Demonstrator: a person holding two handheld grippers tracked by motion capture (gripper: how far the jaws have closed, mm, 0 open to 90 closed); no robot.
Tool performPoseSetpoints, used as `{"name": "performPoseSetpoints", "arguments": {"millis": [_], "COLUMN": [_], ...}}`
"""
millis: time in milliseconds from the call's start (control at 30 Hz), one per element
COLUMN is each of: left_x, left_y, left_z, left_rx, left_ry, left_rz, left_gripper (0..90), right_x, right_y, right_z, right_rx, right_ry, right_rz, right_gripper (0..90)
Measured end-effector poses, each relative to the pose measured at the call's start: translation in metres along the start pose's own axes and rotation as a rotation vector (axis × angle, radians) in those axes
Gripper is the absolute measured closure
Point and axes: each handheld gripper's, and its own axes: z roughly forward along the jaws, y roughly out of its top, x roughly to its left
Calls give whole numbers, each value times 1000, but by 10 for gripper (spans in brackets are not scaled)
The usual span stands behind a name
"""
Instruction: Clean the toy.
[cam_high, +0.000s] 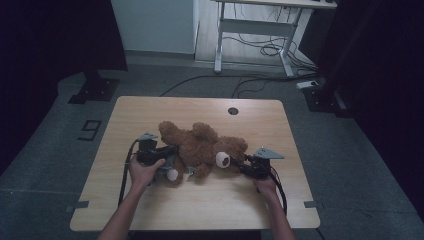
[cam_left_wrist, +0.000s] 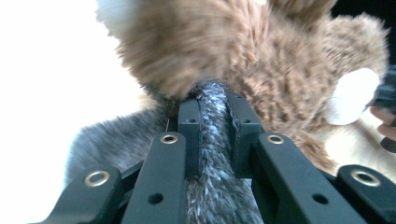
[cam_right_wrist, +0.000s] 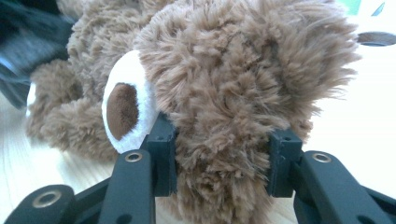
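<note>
Pale wood of the table (cam_high: 150, 210) lies nearest us, and on it we pinch a grey fabric strip (cam_left_wrist: 212, 140) at the brown teddy bear (cam_high: 200, 147) with our left gripper (cam_high: 170, 152), jaws nearly together. Our right gripper (cam_high: 235, 164) clamps the bear's plush head near its white muzzle (cam_right_wrist: 126, 105); beyond the table stands a white desk frame (cam_high: 255, 30).

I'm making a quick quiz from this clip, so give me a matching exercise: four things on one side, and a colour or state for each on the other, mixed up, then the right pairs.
Things:
1. teddy bear
2. left gripper
3. right gripper
4. table

Colour or state:
A. light wood, with a dark round hole near its far edge
B. jaws pressed on a thin strip of grey fur
C. brown and fluffy, lying on its side
D. jaws set on either side of a wide brown plush part beside the white muzzle

Pairs: 1-C, 2-B, 3-D, 4-A
</note>
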Motion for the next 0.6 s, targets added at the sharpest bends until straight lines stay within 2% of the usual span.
{"name": "performPoseSetpoints", "arguments": {"millis": [100, 133, 167, 200, 233, 300, 367, 400, 433, 467, 500, 600], "left_x": [-6, -10, -18, -24, -24, -35, -45, -51, -51, -57, -57, -59], "left_y": [10, 16, 26, 31, 31, 43, 53, 62, 62, 69, 69, 74], "left_z": [-27, -36, -46, -50, -50, -54, -52, -43, -43, -28, -28, -1], "left_rx": [-44, -68, -106, -128, -128, -152, -151, -140, -140, -111, -111, -49], "left_ry": [28, 34, 48, 51, 51, 52, 43, 41, 41, 44, 44, 31], "left_rz": [51, 64, 94, 110, 110, 142, 166, 174, 174, 181, 181, 164], "left_gripper": [783, 783, 784, 784, 784, 783, 783, 782, 782, 781, 781, 779], "right_x": [0, 0, 0, 0, 0, 0, 0, 1, 1, 1, 1, 1], "right_y": [-1, -2, -3, -3, -3, -3, -3, -3, -3, -3, -3, -4], "right_z": [-2, -2, -3, -3, -3, -3, -4, -4, -4, -5, -5, -6], "right_rx": [4, 5, 6, 7, 7, 8, 10, 13, 13, 17, 17, 19], "right_ry": [6, 7, 12, 14, 14, 17, 21, 25, 25, 28, 28, 31], "right_rz": [2, 4, 4, 2, 2, 1, -1, -1, -1, -8, -8, -12], "right_gripper": [551, 550, 550, 550, 550, 551, 551, 551, 551, 551, 551, 551]}}
